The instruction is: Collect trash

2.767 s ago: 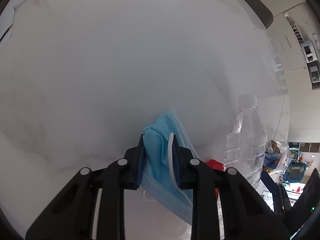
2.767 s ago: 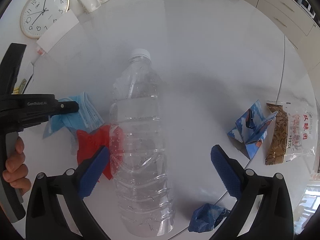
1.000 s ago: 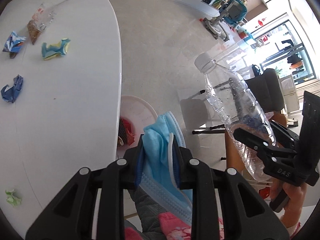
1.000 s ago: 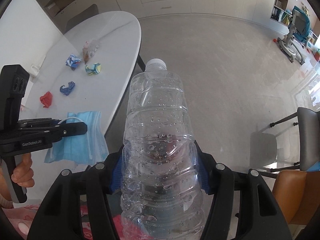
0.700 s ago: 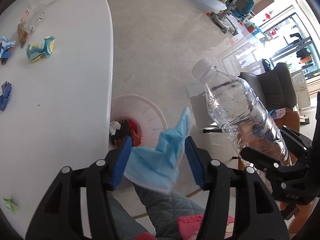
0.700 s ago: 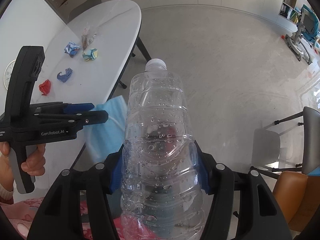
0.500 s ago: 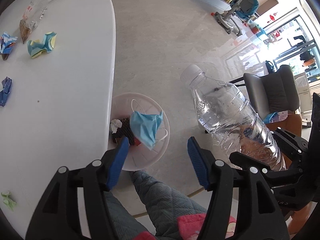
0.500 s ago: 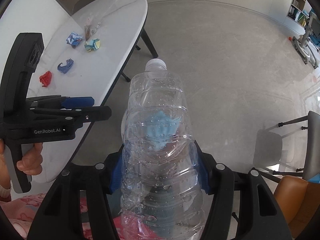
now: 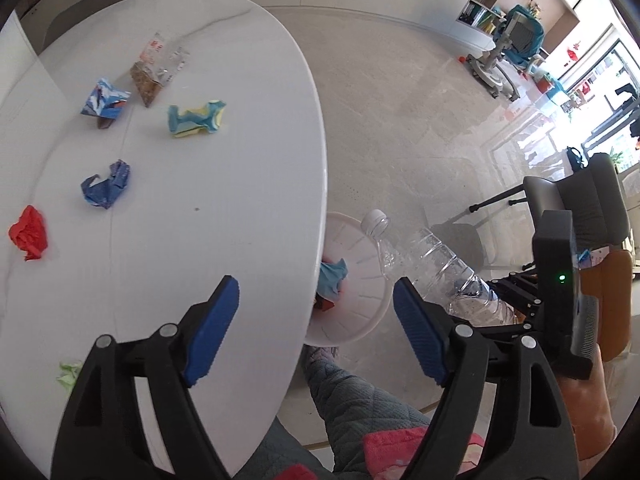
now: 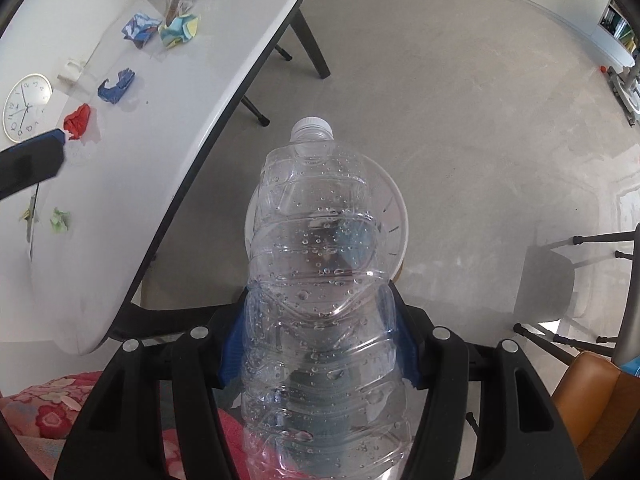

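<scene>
My left gripper (image 9: 316,322) is open and empty, above the edge of the white table (image 9: 224,184). The blue face mask (image 9: 333,277) lies in the white bin (image 9: 360,320) on the floor beside the table. My right gripper (image 10: 318,344) is shut on a clear plastic bottle (image 10: 320,280) and holds it over the bin (image 10: 396,216); the bottle also shows in the left wrist view (image 9: 432,264). On the table lie a red wad (image 9: 29,232), a dark blue wad (image 9: 106,185), a blue-yellow wad (image 9: 196,118), a blue-white wrapper (image 9: 104,100) and a snack packet (image 9: 154,70).
A green scrap (image 9: 70,372) lies near the table's near edge. A wall clock (image 10: 26,106) lies on the table at the far left. A grey chair (image 9: 572,196) and an orange seat (image 10: 588,408) stand at the right. The person's legs are below the grippers.
My left gripper opened and the face mask dropped into the bin. It then swung back over the table. My right gripper carried the bottle off the table to above the bin.
</scene>
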`<state>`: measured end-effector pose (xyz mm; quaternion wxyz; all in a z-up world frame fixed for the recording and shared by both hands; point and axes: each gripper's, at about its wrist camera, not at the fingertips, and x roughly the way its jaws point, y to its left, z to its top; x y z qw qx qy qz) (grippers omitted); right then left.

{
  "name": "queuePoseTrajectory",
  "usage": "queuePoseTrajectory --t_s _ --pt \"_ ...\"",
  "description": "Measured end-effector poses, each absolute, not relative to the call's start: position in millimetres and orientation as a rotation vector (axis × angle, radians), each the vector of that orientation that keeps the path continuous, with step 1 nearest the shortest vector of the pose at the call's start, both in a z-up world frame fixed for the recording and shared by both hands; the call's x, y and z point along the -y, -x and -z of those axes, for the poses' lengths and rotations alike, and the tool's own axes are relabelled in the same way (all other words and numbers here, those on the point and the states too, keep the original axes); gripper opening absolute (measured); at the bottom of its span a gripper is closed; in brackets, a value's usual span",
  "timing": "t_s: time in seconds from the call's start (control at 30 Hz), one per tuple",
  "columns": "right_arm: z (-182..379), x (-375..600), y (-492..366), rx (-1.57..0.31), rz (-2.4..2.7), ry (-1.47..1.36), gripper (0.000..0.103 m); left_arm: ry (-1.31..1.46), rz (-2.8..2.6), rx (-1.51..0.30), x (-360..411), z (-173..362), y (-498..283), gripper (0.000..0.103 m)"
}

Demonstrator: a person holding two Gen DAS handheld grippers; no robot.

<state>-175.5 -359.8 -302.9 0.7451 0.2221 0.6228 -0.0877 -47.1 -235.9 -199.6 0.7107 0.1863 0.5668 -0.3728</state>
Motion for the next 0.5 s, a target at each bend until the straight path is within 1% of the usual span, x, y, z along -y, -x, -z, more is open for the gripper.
queuePoseTrajectory --t_s 0.07,0.1,0.13,0.2,0.33,0.5 --pt "307.3 353.4 167.0 -1.373 0.176 -0.471 0.062 -0.400 0.801 -1.239 224.5 193.2 40.8 0.081" --pt "307.7 350.5 163.0 -1.366 0.171 -0.467 0.065 -0.395 0.794 -1.234 219.4 191.3 38.3 0.081" --pt "306.8 348.4 159.4 -1.354 0.171 -0.465 0.074 -0.388 0.786 -1.230 212.9 188.1 34.6 0.081" --pt "302.3 345.5 153.2 -1.320 0.179 -0.454 0.086 -0.374 0.766 -1.223 203.7 182.2 30.9 0.081" --pt "290.6 342.0 145.4 -1.281 0.194 -0.447 0.092 -0.351 0.735 -1.208 186.9 178.7 23.3 0.082" --pt "252.0 334.4 136.2 -1.196 0.234 -0.407 0.099 -0.332 0.713 -1.182 167.4 169.7 12.5 0.082"
